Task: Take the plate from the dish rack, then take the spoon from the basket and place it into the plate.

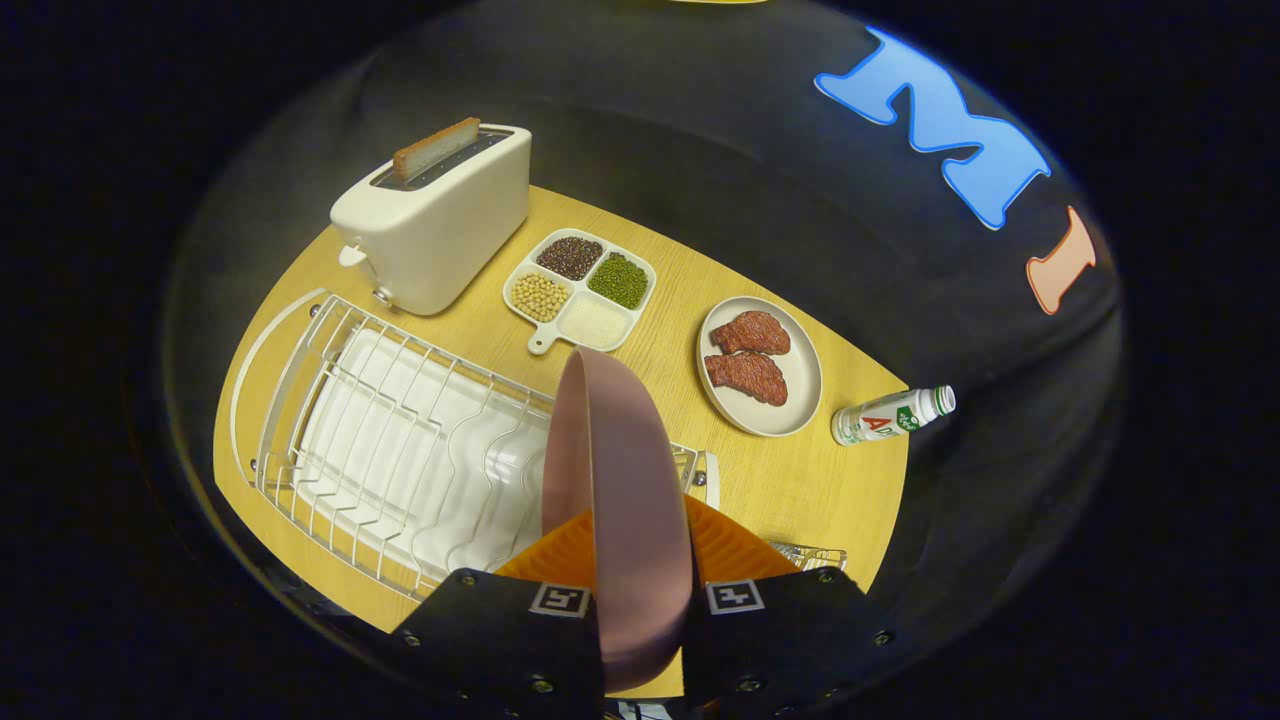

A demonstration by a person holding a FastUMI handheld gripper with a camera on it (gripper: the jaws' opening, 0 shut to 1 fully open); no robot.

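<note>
A pink plate [615,480] stands on edge between the two fingers, and my gripper [640,560] is shut on its rim. The plate hangs above the right end of the white wire dish rack [390,430], which lies on the wooden table to the left of the fingers. Just right of the fingers, a corner of a metal wire basket [812,553] peeks out; I cannot see a spoon in it.
A white toaster [435,225] with a slice of bread stands beyond the rack. A four-part dish of beans and grains [582,290], a plate with two pieces of meat [760,365] and a small lying bottle [893,415] sit farther right on the round table [800,480].
</note>
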